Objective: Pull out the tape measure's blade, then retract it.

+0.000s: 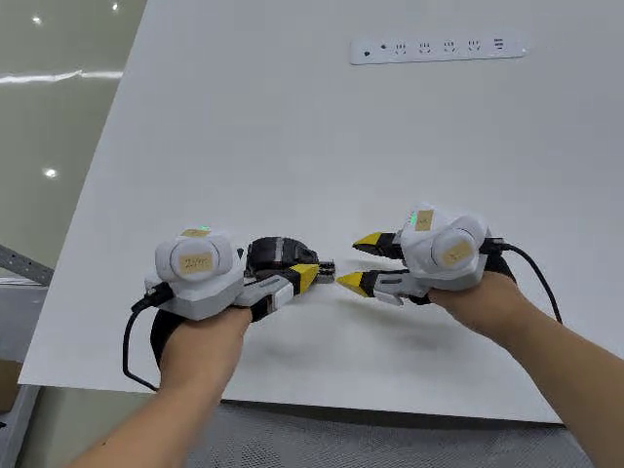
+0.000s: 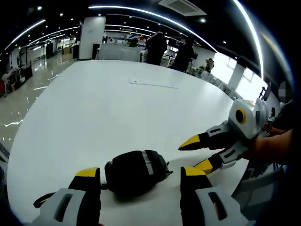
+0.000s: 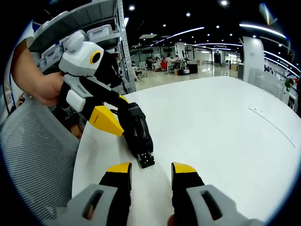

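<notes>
Logged black tape (image 1: pixel 280 255) lying on the white surface (image 1: pixel 292 117), near its front edge, between the 2 grippers. Found left gripper (image 1: pixel 297 265) with jaws wide, 1 on each side of the tape's case. Saw in left gripper view a gap beside 1 jaw, so not clamped. Found right gripper (image 1: pixel 359 261) with jaws parted and holding nothing, yellow tips aimed at the tape's blade end and just short of it.

Noted white strip (image 1: pixel 439 47) of sockets flat on the far part of the surface, well apart from the tape. Noted glossy pale floor (image 1: pixel 58 117) left of the surface, mirroring ceiling spots. Saw in left gripper view long curved ceiling lights and 2 people (image 2: pixel 157 47) standing beyond the far edge. Saw in right gripper view a metal rack (image 3: pixel 117 47) and a grey mesh chair (image 3: pixel 37 160) beside the surface, near the left gripper.
</notes>
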{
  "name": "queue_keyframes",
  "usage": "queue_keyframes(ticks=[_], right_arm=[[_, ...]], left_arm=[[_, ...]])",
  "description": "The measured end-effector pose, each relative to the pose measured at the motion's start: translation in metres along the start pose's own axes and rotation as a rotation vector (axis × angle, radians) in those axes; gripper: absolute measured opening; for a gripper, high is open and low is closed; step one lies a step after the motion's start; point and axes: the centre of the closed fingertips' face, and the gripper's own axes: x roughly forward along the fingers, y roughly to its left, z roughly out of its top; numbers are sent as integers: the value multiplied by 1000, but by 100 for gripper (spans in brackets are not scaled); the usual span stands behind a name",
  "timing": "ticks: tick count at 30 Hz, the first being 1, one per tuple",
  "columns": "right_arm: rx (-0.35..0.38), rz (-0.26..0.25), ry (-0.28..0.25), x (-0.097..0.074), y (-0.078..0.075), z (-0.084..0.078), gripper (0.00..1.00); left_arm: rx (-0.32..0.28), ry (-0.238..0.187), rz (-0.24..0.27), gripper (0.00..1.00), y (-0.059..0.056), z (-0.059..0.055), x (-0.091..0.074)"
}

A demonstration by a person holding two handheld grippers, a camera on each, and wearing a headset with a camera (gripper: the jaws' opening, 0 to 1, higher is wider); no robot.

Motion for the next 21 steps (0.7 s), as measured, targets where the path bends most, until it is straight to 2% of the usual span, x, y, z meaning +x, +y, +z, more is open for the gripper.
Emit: queue_keyframes(ticks=[6, 9, 15, 21], right_arm=[[35, -22, 20, -10, -2, -5, 36], [56, -33, 13, -17, -3, -4, 38], [76, -64, 14, -36, -7, -5, 43], [85, -97, 14, -51, -11, -8, 47]], left_arm=[[34, -8, -17, 67, 3, 1, -5], [38, -14, -30, 68, 4, 1, -8], [79, -24, -67, 71, -2, 5, -19], [111, -17, -87, 72, -4, 4, -26]])
